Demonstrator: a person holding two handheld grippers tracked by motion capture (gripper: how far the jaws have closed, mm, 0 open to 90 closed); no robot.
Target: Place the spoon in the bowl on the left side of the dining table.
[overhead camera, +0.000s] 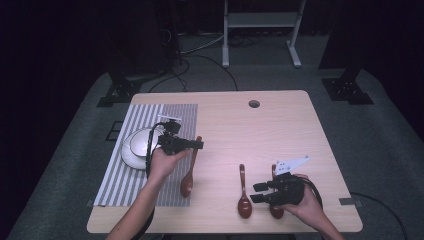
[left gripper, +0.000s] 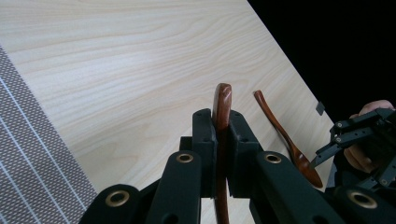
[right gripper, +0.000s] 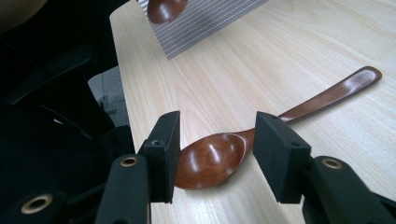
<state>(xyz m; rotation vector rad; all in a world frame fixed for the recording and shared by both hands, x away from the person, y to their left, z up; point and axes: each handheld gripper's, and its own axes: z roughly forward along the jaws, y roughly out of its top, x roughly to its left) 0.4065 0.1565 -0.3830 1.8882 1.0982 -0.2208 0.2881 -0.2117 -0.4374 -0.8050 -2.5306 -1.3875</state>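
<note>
Pale tabletop [overhead camera: 280, 130]: right gripper [right gripper: 215, 149], jaws spread, straddles the middle spoon [right gripper: 261, 135], handle running away rightward; left gripper [left gripper: 223, 154] pinches another spoon [left gripper: 222, 107].

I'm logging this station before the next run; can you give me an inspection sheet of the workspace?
Surface: wooden table, striped mat on its left part.
Job's things: three brown spoons; held spoon in the left claw, middle spoon and right spoon lying on the table.
Clutter: white bowl on the mat.
Grippers: left claw shut on the held spoon; right claw open, jaws either side of a spoon's bowl.
Cables: black cable trailing from the left claw; more on the floor.
Surroundings: dark room, grey carpet, white frame behind.
</note>
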